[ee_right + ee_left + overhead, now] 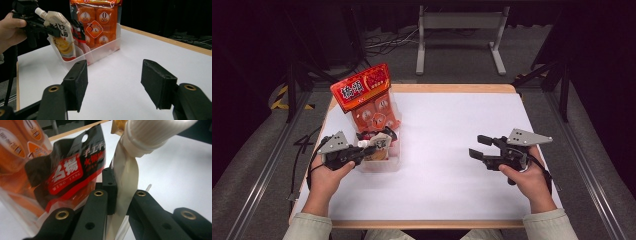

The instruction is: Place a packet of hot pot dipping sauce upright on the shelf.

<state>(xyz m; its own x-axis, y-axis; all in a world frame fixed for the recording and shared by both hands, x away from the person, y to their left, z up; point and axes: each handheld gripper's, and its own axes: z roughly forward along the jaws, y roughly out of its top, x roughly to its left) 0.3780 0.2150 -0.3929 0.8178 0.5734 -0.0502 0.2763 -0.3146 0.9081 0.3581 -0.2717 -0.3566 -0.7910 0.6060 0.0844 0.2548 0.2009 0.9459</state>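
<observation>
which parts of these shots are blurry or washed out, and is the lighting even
Left gripper view: the spout pouch clamped in the left gripper is so close that its cap is soft and overexposed; the orange bag is blurred. Right gripper view: the right gripper looks slightly soft, the clear bin sharper. High view: the table is evenly bright, its surroundings dark.

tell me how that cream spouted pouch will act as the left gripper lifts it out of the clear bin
Probably floppy: the spouted pouch is soft film, and the left gripper pinches only its thin upper edge below the white cap, so the body may swing. It looks filled, so likely heavy for its size. The glossy film may slip.
</observation>
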